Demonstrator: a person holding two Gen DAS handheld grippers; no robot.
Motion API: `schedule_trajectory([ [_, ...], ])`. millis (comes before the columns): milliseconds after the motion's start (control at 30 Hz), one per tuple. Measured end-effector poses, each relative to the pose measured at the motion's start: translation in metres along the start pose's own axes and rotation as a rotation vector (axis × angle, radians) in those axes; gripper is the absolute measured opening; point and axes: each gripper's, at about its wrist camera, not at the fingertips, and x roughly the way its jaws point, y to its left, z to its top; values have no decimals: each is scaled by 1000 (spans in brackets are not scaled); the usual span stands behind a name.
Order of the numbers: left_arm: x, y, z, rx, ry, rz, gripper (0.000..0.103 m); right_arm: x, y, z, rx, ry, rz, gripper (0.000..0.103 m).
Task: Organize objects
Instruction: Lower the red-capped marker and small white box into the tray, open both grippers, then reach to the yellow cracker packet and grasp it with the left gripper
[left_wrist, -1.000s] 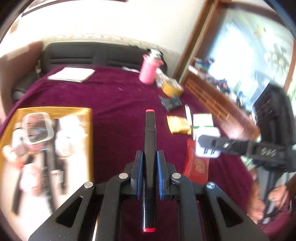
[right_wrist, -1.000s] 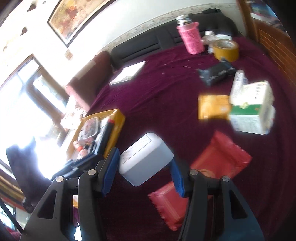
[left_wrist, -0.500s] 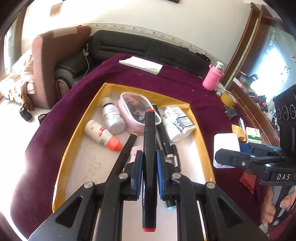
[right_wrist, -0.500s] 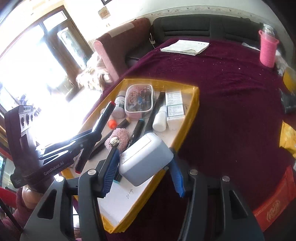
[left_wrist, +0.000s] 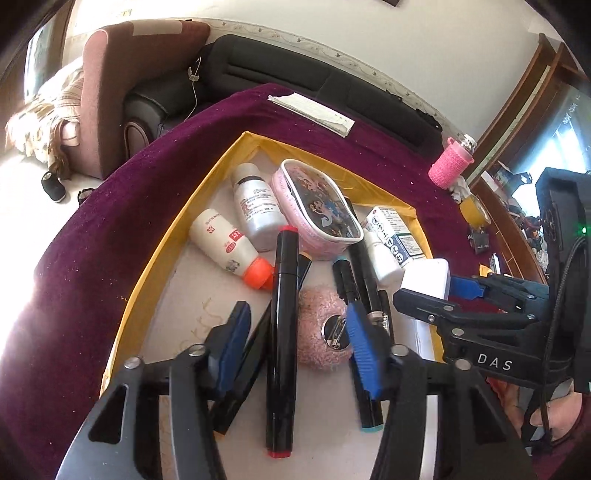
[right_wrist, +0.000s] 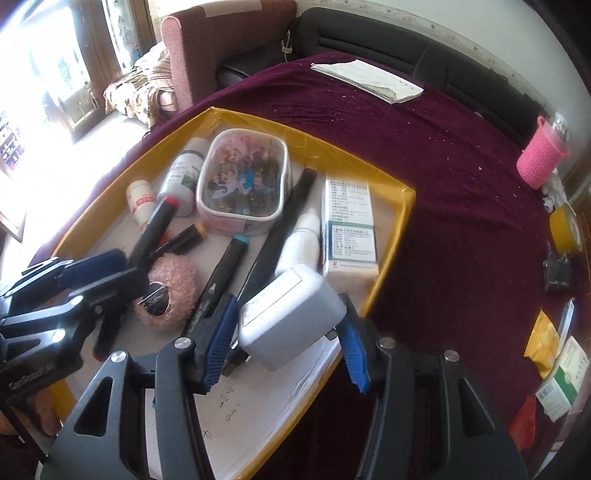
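A black marker with red ends (left_wrist: 282, 332) lies loose between the blue pads of my left gripper (left_wrist: 295, 314), whose jaws are opening; neither pad touches it. It rests over other pens inside the yellow-rimmed tray (left_wrist: 162, 243). My right gripper (right_wrist: 286, 306) is shut on a white box (right_wrist: 291, 317), held over the tray's near right part (right_wrist: 391, 236). The left wrist view shows that box (left_wrist: 424, 277) at the right. The right wrist view shows the left gripper (right_wrist: 92, 273) and the marker (right_wrist: 155, 225) at the left.
The tray holds a pink pencil case (left_wrist: 317, 206), two white bottles (left_wrist: 229, 251), a medicine box (right_wrist: 351, 229), a pink fluffy badge (left_wrist: 321, 332) and several black pens. On the purple cloth lie folded paper (right_wrist: 369, 79), a pink-sleeved bottle (right_wrist: 541, 158), yellow tape (right_wrist: 565, 229) and packets (right_wrist: 543, 343).
Both grippers swung from over the cloth to above the tray and came lower. The left jaws went from shut on the marker to apart. The right gripper still holds the white box.
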Motion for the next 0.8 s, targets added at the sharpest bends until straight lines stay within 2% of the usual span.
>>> schedule_trajectory([
  [167, -2, 3, 0, -20, -2, 3, 50, -15, -16, -5, 81, -50, 55, 53],
  [367, -22, -5, -3, -44, -46, 2, 50, -57, -43, -25, 194, -190, 75, 53],
  [600, -48, -46, -10, -15, -97, -40, 50, -102, -88, -60, 288, -328, -12, 55],
  [700, -49, -71, -14, 4, -83, -76, 50, -115, -118, -82, 337, -374, -79, 58],
  [800, -45, -104, -21, 62, -54, -109, 50, -123, -154, -103, 427, -404, -91, 59],
])
